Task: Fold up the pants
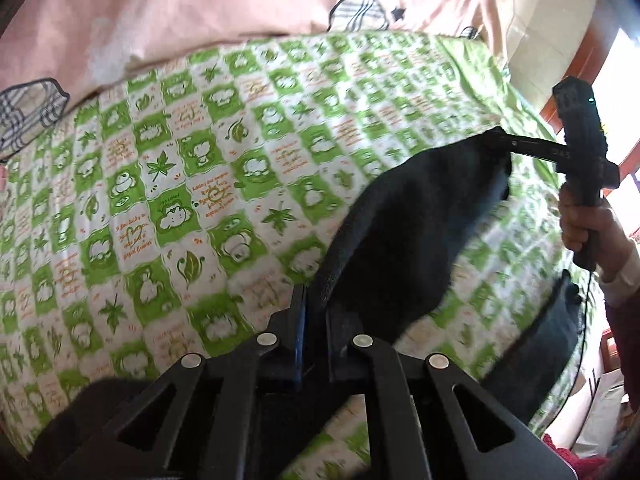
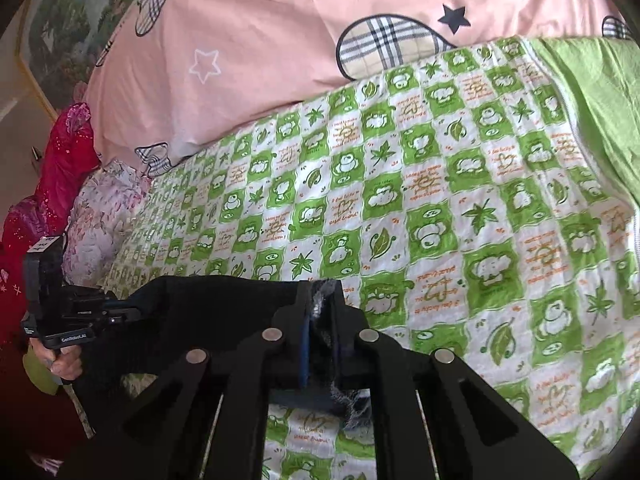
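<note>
A pair of dark navy, almost black fabric pants point(image 1: 420, 216) hangs stretched between two black two-finger grippers above a bed. The left gripper point(image 1: 316, 300) has its jaws pinched together on a ribbed edge of the pants, near the bottom centre of its own view. The right gripper point(image 2: 322, 300) also has its jaws clamped tight on the cloth, gripping a frayed, greyish edge (the fibres show between the blue pads).

From the left view, the pants run up and to the right toward the other gripper, whose handle is held by a person's hand point(image 1: 580, 228) with a pale cuff. From the right view, the pants stretch left to the other gripper, held by a second hand point(image 2: 66, 364) low at the left edge.

Under the pants lies a quilted bedspread of green and white squares with cartoon animals, leaves and orange writing point(image 2: 440, 208). At the far side rests a large pink pillow with stars and plaid shapes point(image 2: 260, 40). Far left are a crimson floral cloth point(image 2: 60, 168) and a pale pink flowered pillow point(image 2: 104, 212). At the far right, a plain green sheet point(image 2: 592, 88) borders the bedspread.
</note>
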`<action>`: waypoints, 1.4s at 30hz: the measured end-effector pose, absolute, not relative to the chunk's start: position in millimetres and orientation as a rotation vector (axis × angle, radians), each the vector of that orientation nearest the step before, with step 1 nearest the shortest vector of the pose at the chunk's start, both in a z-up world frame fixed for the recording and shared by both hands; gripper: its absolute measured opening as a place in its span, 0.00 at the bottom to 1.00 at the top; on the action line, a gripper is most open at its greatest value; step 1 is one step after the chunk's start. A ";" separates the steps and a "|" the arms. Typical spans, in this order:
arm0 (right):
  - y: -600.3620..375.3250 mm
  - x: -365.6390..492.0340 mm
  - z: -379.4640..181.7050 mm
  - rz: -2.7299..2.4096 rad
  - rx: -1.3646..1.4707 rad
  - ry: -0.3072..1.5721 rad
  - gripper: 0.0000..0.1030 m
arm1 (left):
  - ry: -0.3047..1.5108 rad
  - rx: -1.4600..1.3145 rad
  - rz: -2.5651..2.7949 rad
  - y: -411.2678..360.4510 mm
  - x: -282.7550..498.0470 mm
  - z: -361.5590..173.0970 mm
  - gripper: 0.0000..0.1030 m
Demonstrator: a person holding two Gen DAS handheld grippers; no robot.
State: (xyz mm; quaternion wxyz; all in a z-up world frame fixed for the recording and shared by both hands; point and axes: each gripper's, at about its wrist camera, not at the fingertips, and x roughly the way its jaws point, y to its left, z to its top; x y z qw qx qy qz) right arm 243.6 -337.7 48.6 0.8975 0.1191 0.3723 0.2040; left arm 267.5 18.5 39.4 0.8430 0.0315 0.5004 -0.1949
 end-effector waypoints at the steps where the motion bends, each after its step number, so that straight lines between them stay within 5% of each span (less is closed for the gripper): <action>1: -343.2 235.2 53.4 0.430 0.239 0.752 0.09 | 1.051 0.060 -0.414 18.8 260.5 43.3 0.05; 42: -376.9 -35.3 10.4 0.433 0.049 0.692 0.07 | 0.990 0.072 -0.558 -33.0 36.5 28.3 0.04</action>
